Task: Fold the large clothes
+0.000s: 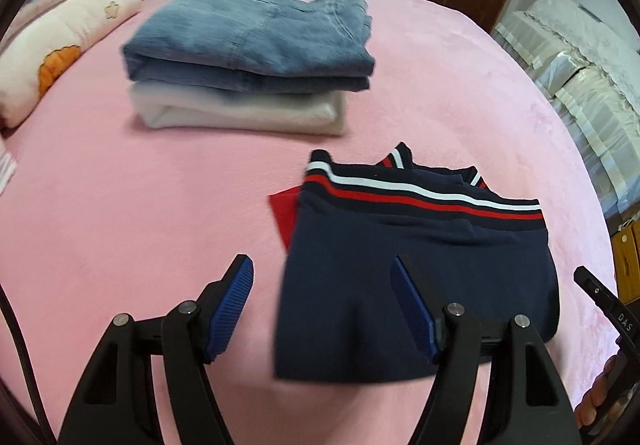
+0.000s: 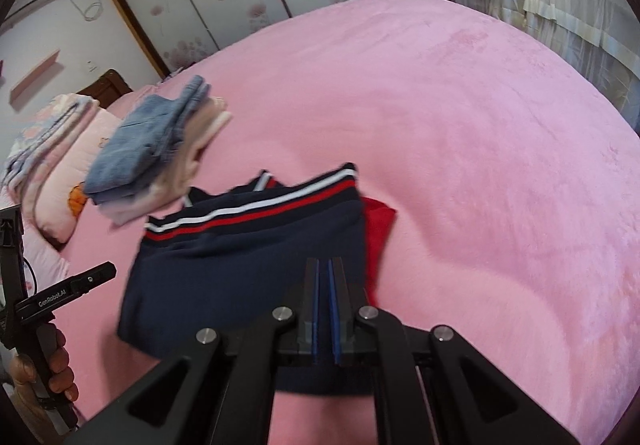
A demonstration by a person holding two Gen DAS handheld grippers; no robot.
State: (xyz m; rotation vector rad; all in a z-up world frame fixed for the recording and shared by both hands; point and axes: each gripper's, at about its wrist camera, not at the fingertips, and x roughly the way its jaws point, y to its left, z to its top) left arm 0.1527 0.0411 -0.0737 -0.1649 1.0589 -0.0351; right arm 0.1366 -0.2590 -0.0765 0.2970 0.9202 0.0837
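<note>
I see navy top folded small on pink bed, at 6 o'clock. Stack of 2 folded clothes at 11. My left tool spread, empty. Right tool pressed together, pinching nothing. Left to do, I think: put top on stack.

The bedspread is plain pink. The folded garment is navy with a red and a white stripe along its band, and a red part shows beside it. The folded jeans are faded blue, on a white folded cloth. The pillow is pale pink with an orange figure.
</note>
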